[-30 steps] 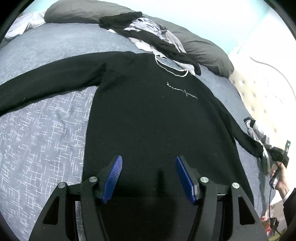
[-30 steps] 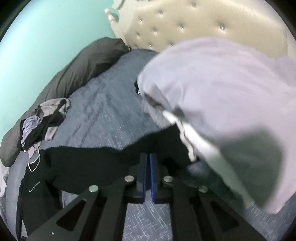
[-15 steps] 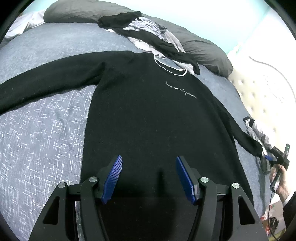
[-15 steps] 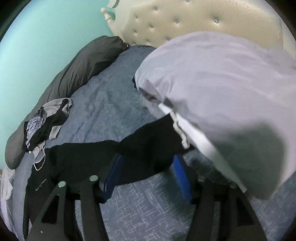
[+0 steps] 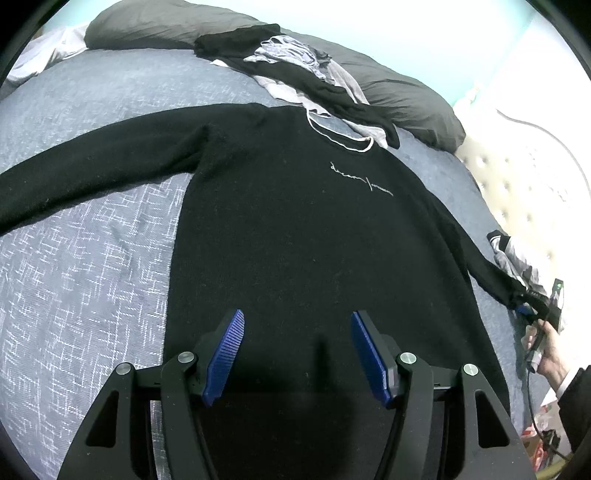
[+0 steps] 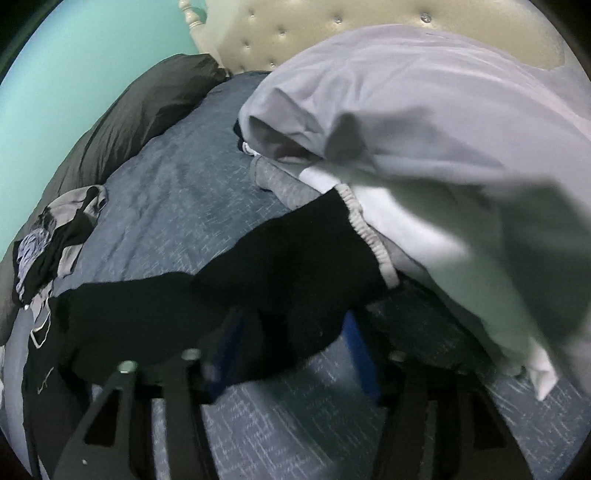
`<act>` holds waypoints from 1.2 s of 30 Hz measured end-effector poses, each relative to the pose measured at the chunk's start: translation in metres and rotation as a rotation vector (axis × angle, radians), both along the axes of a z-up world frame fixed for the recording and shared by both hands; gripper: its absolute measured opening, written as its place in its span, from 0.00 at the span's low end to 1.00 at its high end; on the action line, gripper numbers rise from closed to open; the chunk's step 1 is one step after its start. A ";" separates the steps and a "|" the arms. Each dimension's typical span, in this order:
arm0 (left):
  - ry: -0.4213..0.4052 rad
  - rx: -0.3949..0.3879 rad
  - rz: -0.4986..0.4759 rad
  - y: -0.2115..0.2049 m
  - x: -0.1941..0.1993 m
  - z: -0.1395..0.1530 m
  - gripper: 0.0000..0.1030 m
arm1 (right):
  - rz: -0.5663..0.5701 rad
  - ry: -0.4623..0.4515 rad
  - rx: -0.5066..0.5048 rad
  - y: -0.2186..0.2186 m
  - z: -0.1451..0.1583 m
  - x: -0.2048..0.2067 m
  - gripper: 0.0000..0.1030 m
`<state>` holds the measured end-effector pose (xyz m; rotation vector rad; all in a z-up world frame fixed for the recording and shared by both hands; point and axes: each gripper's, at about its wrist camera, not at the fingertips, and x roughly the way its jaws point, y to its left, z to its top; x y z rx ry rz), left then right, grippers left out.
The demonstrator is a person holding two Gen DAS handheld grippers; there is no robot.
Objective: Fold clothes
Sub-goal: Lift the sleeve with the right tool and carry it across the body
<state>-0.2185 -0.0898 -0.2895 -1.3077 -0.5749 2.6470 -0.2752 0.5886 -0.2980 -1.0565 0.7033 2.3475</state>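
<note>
A black long-sleeved sweater point(image 5: 295, 229) with small white script on the chest lies flat and face up on the blue-grey bedspread point(image 5: 81, 280), both sleeves spread out. My left gripper point(image 5: 297, 343) hovers open over its lower hem, blue pads point(image 5: 225, 350) wide apart with nothing between them. In the right wrist view the sweater's right sleeve end point(image 6: 295, 266) lies loose on the bed and reaches in between the spread fingers of my right gripper point(image 6: 293, 328), which is open. The right gripper point(image 5: 532, 314) also shows at the cuff in the left wrist view.
A heap of black and grey clothes point(image 5: 295, 70) lies by the collar against dark pillows point(image 5: 399, 99). A big pale grey pillow point(image 6: 424, 129) covers folded grey garments point(image 6: 280, 184) beside the cuff. A tufted headboard point(image 6: 332, 29) stands behind. A person's hand point(image 5: 550, 354) holds the right gripper.
My right gripper was shut on the sleeve end a second ago; it has since opened and the sleeve end rests loose on the bed. The left gripper has barely moved.
</note>
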 end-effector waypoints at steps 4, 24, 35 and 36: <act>-0.004 -0.002 -0.003 0.000 -0.001 -0.001 0.62 | -0.001 0.002 0.040 -0.005 0.003 -0.004 0.12; -0.012 -0.012 0.001 -0.001 0.000 -0.002 0.62 | 0.136 0.223 0.275 0.007 0.160 -0.065 0.08; -0.001 0.001 0.002 -0.008 0.001 0.003 0.62 | 0.275 0.268 0.262 -0.028 0.185 -0.087 0.08; -0.001 0.004 0.004 -0.009 0.002 0.003 0.62 | 0.292 0.274 0.258 -0.035 0.187 -0.087 0.08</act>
